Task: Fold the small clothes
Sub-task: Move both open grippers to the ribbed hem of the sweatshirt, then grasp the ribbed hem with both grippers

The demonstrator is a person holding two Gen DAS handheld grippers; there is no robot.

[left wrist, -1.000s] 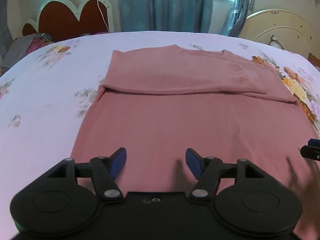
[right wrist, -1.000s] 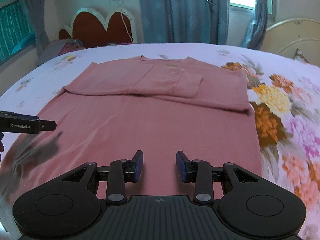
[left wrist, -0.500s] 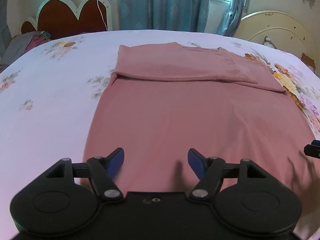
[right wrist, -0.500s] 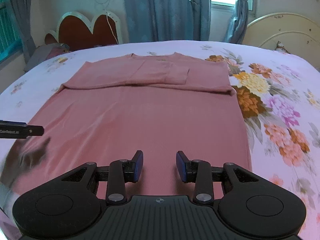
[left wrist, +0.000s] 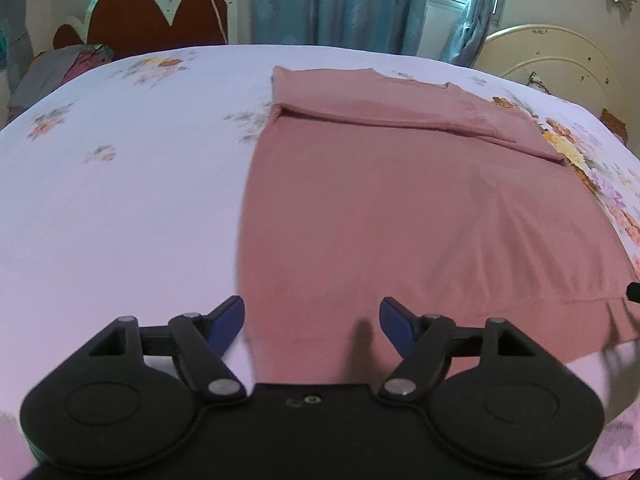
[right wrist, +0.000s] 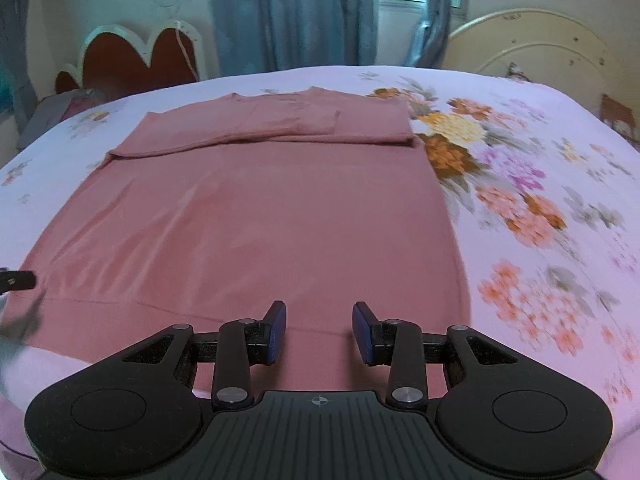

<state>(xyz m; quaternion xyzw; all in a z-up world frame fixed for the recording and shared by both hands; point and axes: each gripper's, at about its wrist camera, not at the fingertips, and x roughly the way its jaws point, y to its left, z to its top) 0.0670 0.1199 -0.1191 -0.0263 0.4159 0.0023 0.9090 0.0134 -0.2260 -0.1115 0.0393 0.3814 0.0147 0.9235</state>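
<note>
A dusty-pink shirt [left wrist: 400, 216] lies flat on the bed, sleeves folded in across its far end; it also shows in the right wrist view [right wrist: 256, 216]. My left gripper [left wrist: 312, 320] is open and empty over the shirt's near left hem corner. My right gripper [right wrist: 319, 330] is open and empty over the near hem, toward the shirt's right side. The right gripper's tip [left wrist: 634, 292] shows at the right edge of the left view, and the left gripper's tip [right wrist: 16, 281] at the left edge of the right view.
The bed has a pale pink floral sheet [left wrist: 120, 200], with big flowers on the right side [right wrist: 520, 208]. A red heart-shaped headboard [left wrist: 160, 16], a cream headboard [right wrist: 532, 44], blue curtains [right wrist: 296, 16] and a clothes pile [left wrist: 68, 68] lie beyond.
Both grippers have drawn back toward the near hem, which now shows in both views. The left one has also shifted left to the hem corner. Both stay open.
</note>
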